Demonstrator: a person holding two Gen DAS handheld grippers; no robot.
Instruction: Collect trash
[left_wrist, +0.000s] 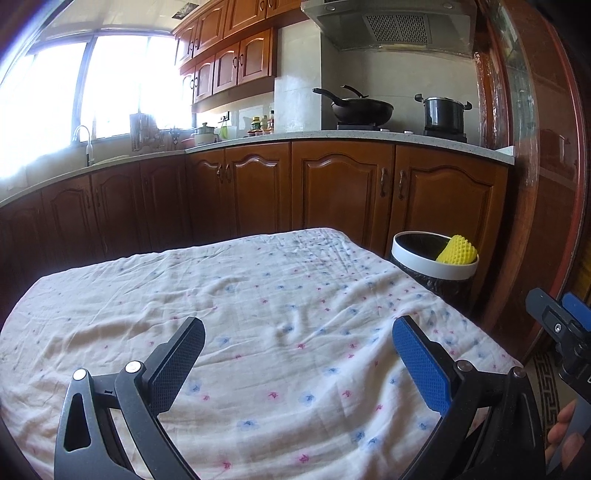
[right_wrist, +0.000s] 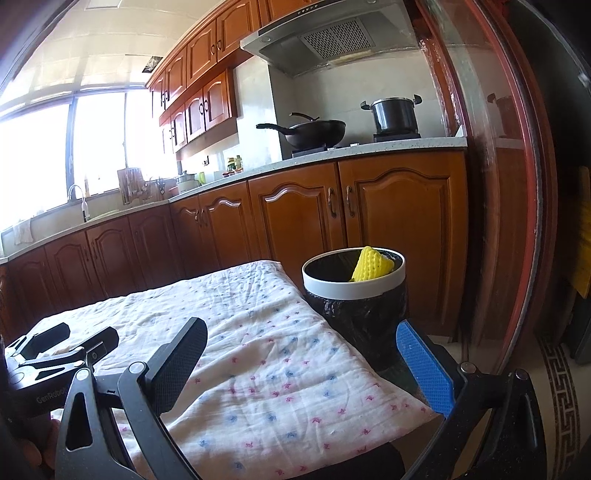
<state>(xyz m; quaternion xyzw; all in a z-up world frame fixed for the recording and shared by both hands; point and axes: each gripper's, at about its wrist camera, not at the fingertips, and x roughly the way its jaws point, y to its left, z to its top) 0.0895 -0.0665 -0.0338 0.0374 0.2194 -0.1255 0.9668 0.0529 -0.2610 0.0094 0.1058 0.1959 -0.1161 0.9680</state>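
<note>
Ahead, both tools, left tool (left_wrist: 297, 363) and right tool (right_wrist: 301, 363), gape empty, well short of the yellow foam (right_wrist: 371, 268) in the bin (right_wrist: 354, 286).

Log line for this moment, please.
left gripper open, empty | right gripper open, empty | yellow foam net in bin | cloth bare

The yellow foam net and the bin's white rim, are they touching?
Touching. The right wrist view shows the yellow foam net leaning on the white rim of the bin.

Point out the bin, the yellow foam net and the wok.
bin (right_wrist: 354, 290), right wrist view, white front rim.
foam net (right_wrist: 369, 268), right wrist view, its middle.
wok (left_wrist: 364, 110), left wrist view, bowl's side.
</note>
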